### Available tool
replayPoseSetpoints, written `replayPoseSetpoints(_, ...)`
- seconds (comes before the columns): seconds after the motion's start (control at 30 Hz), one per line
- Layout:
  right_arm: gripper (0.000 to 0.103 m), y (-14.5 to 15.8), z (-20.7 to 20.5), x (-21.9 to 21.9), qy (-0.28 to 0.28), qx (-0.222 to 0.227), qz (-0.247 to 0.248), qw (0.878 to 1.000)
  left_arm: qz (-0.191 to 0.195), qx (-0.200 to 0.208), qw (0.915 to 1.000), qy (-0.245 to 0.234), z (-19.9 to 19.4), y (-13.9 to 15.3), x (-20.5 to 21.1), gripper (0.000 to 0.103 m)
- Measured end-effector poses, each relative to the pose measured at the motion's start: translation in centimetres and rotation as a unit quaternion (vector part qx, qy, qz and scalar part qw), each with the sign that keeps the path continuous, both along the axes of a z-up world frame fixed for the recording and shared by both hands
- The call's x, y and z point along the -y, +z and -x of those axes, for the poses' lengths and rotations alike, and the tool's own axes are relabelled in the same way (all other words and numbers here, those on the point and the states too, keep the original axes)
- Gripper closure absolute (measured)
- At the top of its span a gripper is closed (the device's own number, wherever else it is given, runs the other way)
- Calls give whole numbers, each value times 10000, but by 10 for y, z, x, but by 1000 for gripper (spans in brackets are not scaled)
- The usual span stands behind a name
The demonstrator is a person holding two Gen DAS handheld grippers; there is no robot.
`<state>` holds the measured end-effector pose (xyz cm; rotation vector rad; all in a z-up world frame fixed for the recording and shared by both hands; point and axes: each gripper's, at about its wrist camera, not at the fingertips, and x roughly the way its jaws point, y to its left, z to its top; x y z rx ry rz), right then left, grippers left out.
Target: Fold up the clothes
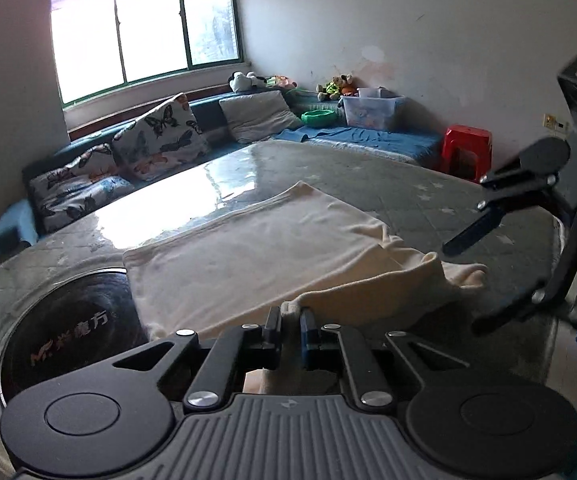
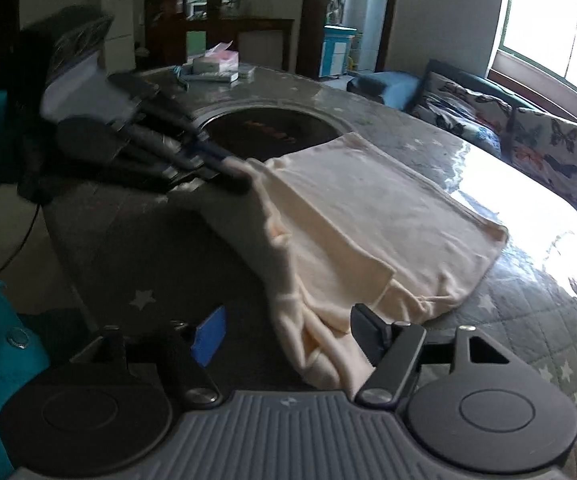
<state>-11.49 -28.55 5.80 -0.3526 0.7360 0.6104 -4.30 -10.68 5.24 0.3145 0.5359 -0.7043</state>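
Now my left claw [image 1: 289,317] is pinched tight on an edge of the cream garment [image 1: 256,256], while my right claw [image 2: 288,334] stands wide with nothing pressed between its pads.

From the left claw, I see the gripped hem lifted off the counter [image 1: 428,196], and the cloth runs out from it to a flat, already doubled panel lying on the quilted, star-patterned cover. A bunched fold of the same garment sits between my right claw's spread fingers [image 2: 364,330], touching the right-hand one but not clamped. Just beside the cloth is a round dark inset [image 2: 268,130] in the counter; farther out are butterfly cushions [image 1: 160,138] on a blue sofa, and a red stool [image 1: 466,152].
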Motion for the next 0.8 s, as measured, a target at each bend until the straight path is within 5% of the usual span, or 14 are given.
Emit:
replayPoseSetpoints(0.23, 59, -19, -22, -10, -136, 78, 96, 9998, 18, -117, 9999, -41, -5, -4, 0, 93)
replayPoseSetpoints(0.37, 90, -23, -29, -10, -172, 0, 135, 9998, 103, -156, 9998, -82, 4, -4, -9, 87)
replayPoseSetpoints(0.6, 93, -13, -34, -6, -318, 14, -89, 9995, -342, 123, 9993, -120, 31, -17, -23, 66)
replayPoseSetpoints(0.8, 94, -8, -36, -3, -485, 38, -273, 9984, -850, 473, 9952, -106, 42, -33, -23, 69)
